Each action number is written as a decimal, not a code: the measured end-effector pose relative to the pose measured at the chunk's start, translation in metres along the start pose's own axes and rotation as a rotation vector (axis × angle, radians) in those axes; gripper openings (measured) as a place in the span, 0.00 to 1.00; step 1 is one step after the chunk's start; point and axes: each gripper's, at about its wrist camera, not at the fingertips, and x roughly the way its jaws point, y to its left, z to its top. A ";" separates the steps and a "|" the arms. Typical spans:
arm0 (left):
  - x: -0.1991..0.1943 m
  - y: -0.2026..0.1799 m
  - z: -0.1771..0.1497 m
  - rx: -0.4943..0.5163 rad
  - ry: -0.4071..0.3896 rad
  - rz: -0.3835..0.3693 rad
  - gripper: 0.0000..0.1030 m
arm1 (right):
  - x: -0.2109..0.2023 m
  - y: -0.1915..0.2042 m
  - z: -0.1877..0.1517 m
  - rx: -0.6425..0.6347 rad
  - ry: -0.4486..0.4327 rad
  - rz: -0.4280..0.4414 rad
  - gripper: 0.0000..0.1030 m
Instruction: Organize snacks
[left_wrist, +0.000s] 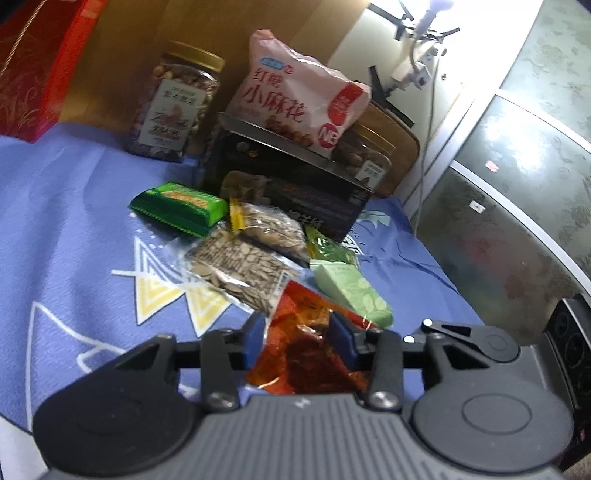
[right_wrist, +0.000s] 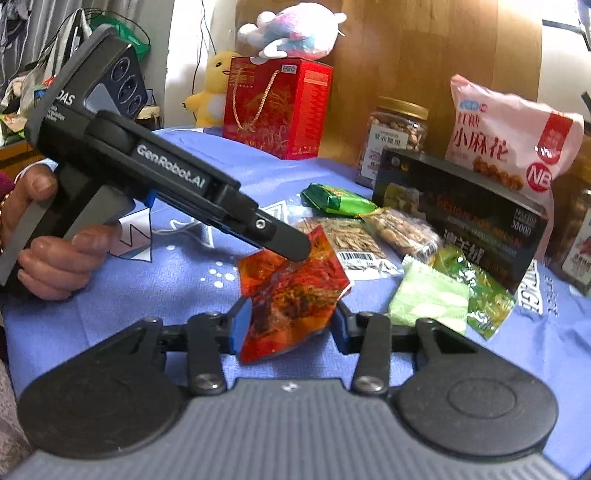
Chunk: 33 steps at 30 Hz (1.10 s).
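Note:
A red-orange crinkly snack packet (right_wrist: 295, 291) stands upright above the blue cloth, with my right gripper (right_wrist: 291, 326) shut on its lower half, both blue pads against it. In the left wrist view the same packet (left_wrist: 303, 354) sits between the blue pads of my left gripper (left_wrist: 298, 341), whose jaws stand a little apart from it. In the right wrist view the left gripper (right_wrist: 299, 251) reaches in from the left, its black fingertips at the packet's top edge, held by a person's hand (right_wrist: 48, 251).
On the blue cloth (left_wrist: 74, 221) lie a green packet (left_wrist: 181, 208), two seed packets (left_wrist: 240, 269), a pale green packet (left_wrist: 354, 291) and a black box (left_wrist: 291, 184). Behind stand a pink bag (left_wrist: 295, 99), a nut jar (left_wrist: 173, 103) and a red gift box (right_wrist: 277, 107).

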 end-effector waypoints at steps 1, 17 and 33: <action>0.000 -0.001 0.000 0.005 0.001 -0.002 0.38 | 0.000 0.001 0.000 -0.009 -0.001 -0.005 0.44; 0.001 -0.001 -0.001 0.005 -0.002 -0.005 0.19 | -0.001 0.008 0.001 -0.022 -0.006 -0.019 0.37; 0.006 0.001 -0.001 -0.003 0.034 0.038 0.11 | -0.015 -0.010 -0.009 0.067 0.030 -0.058 0.68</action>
